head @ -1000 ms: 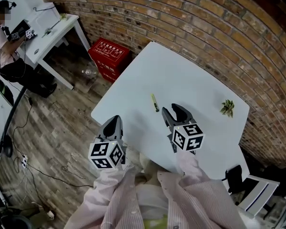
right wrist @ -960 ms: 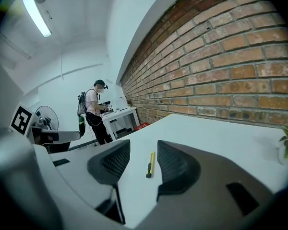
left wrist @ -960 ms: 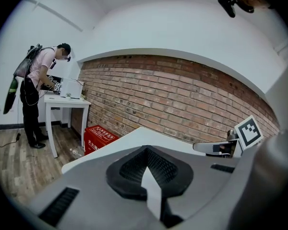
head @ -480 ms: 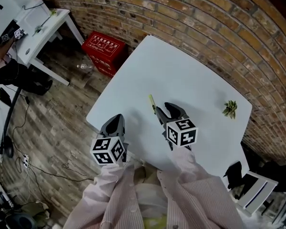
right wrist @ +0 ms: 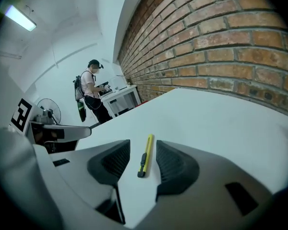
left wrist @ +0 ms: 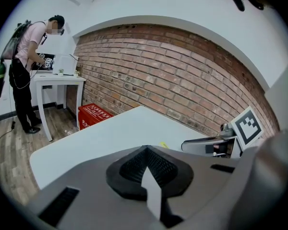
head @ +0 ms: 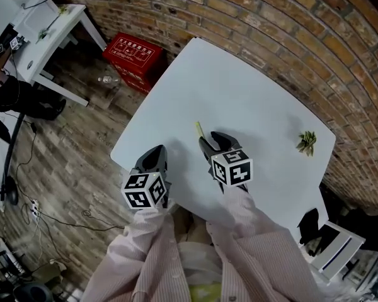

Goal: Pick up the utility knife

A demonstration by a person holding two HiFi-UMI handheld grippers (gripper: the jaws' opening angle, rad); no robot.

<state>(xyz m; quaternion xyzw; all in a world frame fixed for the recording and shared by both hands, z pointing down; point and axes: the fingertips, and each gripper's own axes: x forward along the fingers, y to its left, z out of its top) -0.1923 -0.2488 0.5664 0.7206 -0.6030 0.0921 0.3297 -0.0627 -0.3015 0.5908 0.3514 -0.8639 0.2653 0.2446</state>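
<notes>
The jaws of the right gripper (right wrist: 143, 150) stand released and apart in the right gripper view. The slim yellow plastic utility knife with a black slider end (right wrist: 145, 155) lies flat on the white counter (right wrist: 221, 123) in the gap between them, and appears to touch neither pad. Its long axis runs from 6 o'clock up to 12 o'clock, almost along the gripper's own line, with the black end nearest the camera. Closing would therefore likely pinch it across its narrow width. In the left gripper view the jaws of the left gripper (left wrist: 145, 164) are clenched together with nothing between them. Only a yellow tip of the knife shows beyond them at about 1 o'clock, with the right gripper out at 3 o'clock. In the head view the knife's far end pokes out past the right jaws toward 11 o'clock, while its near part is hidden beneath them. The left gripper sits at about 8 o'clock from the knife, at the counter's near edge and well apart from it. A small green leafy sprig (head: 305, 141) lies far off at 3 o'clock. The right gripper is plainly the nearer, and my judgement is that the grasp falls to it.
</notes>
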